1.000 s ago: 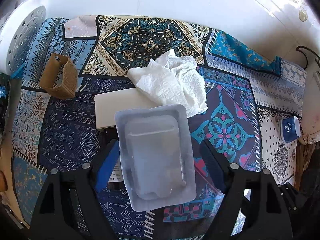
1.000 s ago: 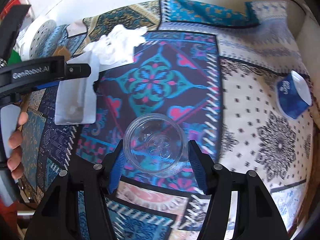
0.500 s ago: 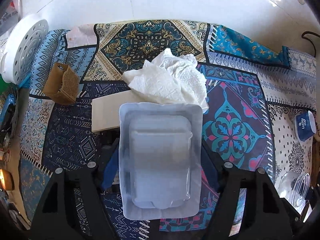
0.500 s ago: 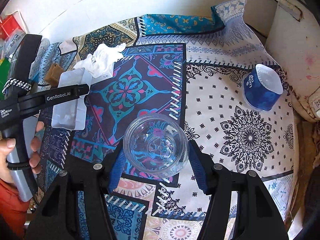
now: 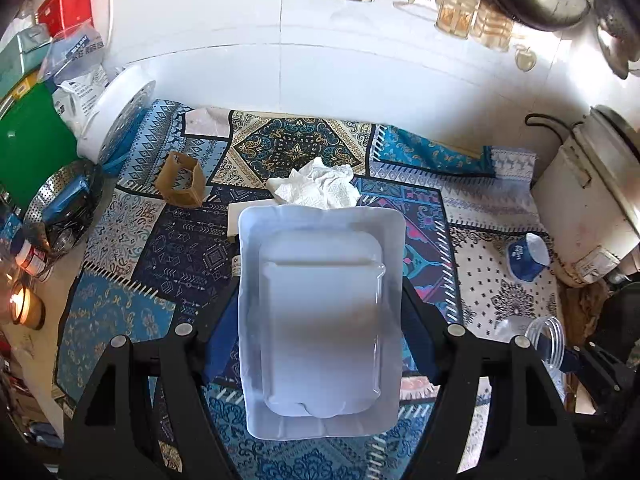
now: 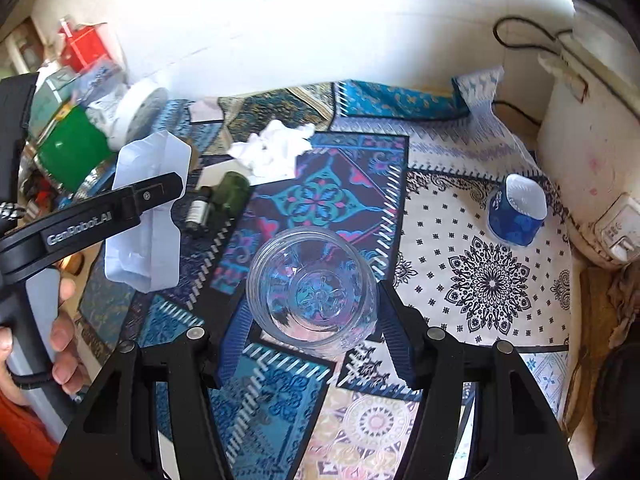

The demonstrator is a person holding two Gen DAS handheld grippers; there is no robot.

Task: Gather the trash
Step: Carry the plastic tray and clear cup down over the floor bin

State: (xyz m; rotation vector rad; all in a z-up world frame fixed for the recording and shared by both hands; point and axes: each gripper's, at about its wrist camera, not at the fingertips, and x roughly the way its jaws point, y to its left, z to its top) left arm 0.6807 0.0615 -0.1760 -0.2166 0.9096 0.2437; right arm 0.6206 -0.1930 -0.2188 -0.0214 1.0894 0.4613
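A clear plastic blister tray (image 5: 320,312) is off the patterned tablecloth (image 5: 160,264), with my left gripper (image 5: 320,320) shut on its two long sides. In the right wrist view the same tray (image 6: 144,216) hangs at the left beside a person's hand (image 6: 64,320). My right gripper (image 6: 312,312) is shut on a clear plastic cup (image 6: 312,292), held above the cloth; the cup (image 5: 536,336) also shows at the left wrist view's right edge. A crumpled white tissue (image 5: 316,188) lies on a flat white box (image 5: 248,216). A blue paper cup (image 6: 516,212) lies on its side at the right.
A brown cardboard piece (image 5: 182,180) stands at the back left. A small dark bottle (image 6: 216,200) lies near the tissue. A lit candle (image 5: 24,308), a metal strainer (image 5: 60,208) and a white perforated disc (image 5: 116,128) crowd the left edge. A white appliance (image 5: 592,208) stands at the right.
Both grippers have risen and pulled back with their loads. The tray has come up off the cloth and the white box, and more of the table and wall shows.
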